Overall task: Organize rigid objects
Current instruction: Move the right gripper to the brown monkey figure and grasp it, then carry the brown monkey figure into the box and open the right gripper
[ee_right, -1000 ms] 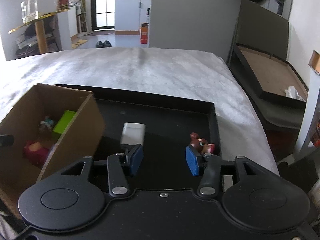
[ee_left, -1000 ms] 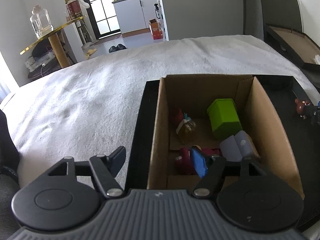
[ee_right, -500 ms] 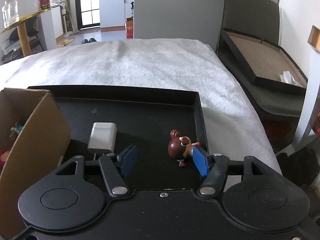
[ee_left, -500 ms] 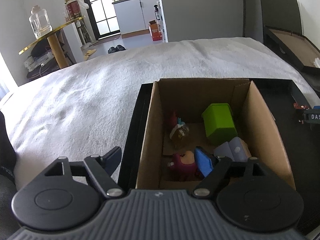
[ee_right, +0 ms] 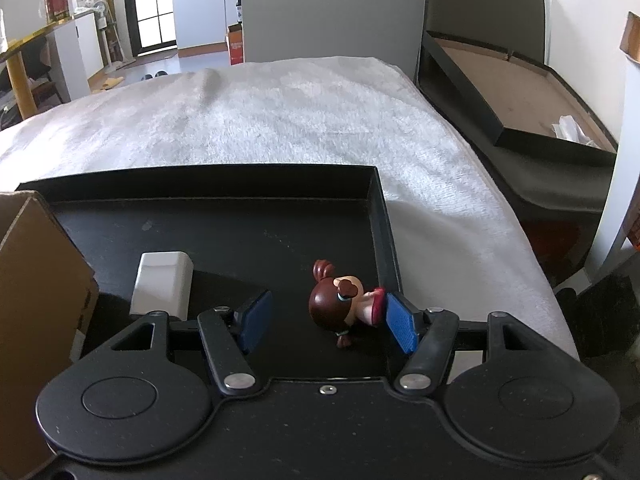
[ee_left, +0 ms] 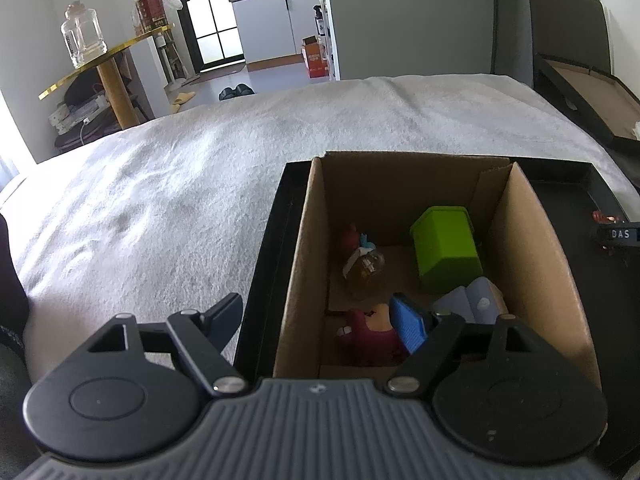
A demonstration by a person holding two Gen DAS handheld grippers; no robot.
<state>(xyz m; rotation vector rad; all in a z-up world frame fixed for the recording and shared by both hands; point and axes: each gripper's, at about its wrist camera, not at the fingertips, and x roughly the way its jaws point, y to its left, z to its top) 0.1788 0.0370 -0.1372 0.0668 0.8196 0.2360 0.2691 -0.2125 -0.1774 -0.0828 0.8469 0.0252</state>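
An open cardboard box [ee_left: 400, 184] stands in the left part of a black tray [ee_right: 240, 184]. Inside lie a green box [ee_left: 444, 252], a small amber bottle [ee_left: 364, 270], a dark red figure [ee_left: 368, 334] and a pale lavender item [ee_left: 468, 300]. My left gripper [ee_left: 316, 312] is open and straddles the box's left wall, with one finger outside and one inside. On the tray floor lies a brown-haired doll figurine [ee_right: 336, 304] between the open fingers of my right gripper [ee_right: 326, 312], close to the right pad. A white charger block [ee_right: 162, 286] lies to its left.
The tray rests on a white fluffy blanket [ee_right: 280, 112]. The box's brown wall [ee_right: 36, 280] stands at the left of the right wrist view. To the right a black lid with a brown inside [ee_right: 512, 92] leans on a dark seat. A gold-edged side table [ee_left: 104, 64] stands far left.
My right gripper has come forward and down over the tray and its jaws have widened, so the doll now lies between the fingers. The left gripper's jaws have spread a little wider.
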